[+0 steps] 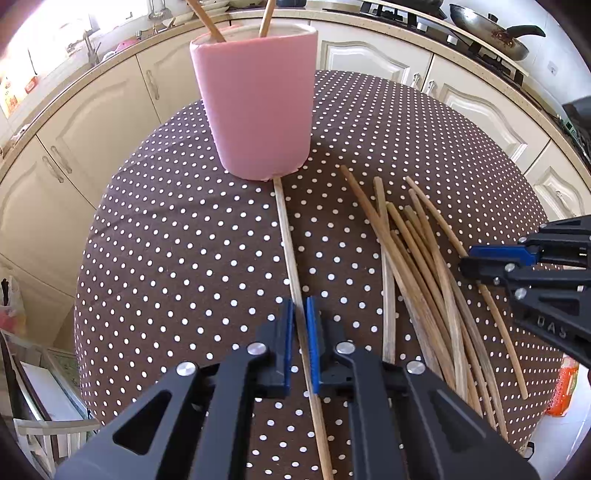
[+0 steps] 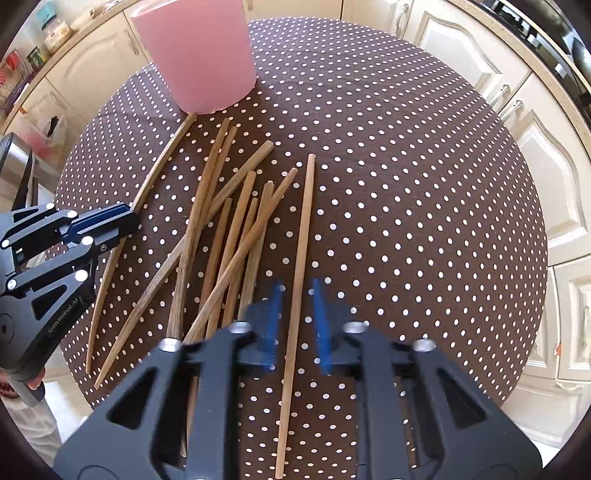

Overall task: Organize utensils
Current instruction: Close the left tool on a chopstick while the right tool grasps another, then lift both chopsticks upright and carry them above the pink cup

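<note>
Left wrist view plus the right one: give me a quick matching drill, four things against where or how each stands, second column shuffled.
Things:
1. pink cup
2. left gripper
3. right gripper
4. chopstick pile

States:
a. lies loose on the dotted tablecloth, between the two grippers
b. shut on the cup-side chopstick, whose far end reaches the cup's base
c. stands upright with two chopsticks sticking out of it
d. on the lone chopstick, right of the pile

Pairs: 1-c, 2-b, 3-d, 4-a
</note>
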A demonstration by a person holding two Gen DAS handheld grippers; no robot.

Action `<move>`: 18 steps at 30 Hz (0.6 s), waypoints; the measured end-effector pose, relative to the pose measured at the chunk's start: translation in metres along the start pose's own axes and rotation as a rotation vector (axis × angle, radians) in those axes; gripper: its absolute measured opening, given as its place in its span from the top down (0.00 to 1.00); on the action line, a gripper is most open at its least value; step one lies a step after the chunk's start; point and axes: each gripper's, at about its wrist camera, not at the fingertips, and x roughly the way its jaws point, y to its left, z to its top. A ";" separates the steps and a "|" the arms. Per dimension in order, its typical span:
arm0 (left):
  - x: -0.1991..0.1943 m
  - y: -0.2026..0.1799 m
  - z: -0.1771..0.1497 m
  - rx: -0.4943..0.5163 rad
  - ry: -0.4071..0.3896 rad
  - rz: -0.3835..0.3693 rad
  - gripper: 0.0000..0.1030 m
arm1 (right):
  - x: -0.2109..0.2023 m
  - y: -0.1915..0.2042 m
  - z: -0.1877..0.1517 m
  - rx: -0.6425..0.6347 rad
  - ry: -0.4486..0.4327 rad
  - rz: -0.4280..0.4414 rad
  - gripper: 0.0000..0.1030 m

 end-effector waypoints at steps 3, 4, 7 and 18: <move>0.000 -0.001 -0.001 0.010 0.001 0.002 0.93 | 0.002 0.003 0.011 -0.002 0.018 0.008 0.93; 0.001 -0.001 -0.001 0.012 0.001 0.003 0.93 | 0.002 0.001 0.012 0.007 0.022 0.019 0.94; 0.001 -0.003 0.000 0.011 0.001 0.002 0.93 | 0.003 -0.007 0.017 0.025 0.028 0.051 0.95; 0.000 0.005 -0.007 0.003 -0.029 -0.050 0.95 | -0.002 -0.050 0.009 0.113 -0.020 0.171 0.95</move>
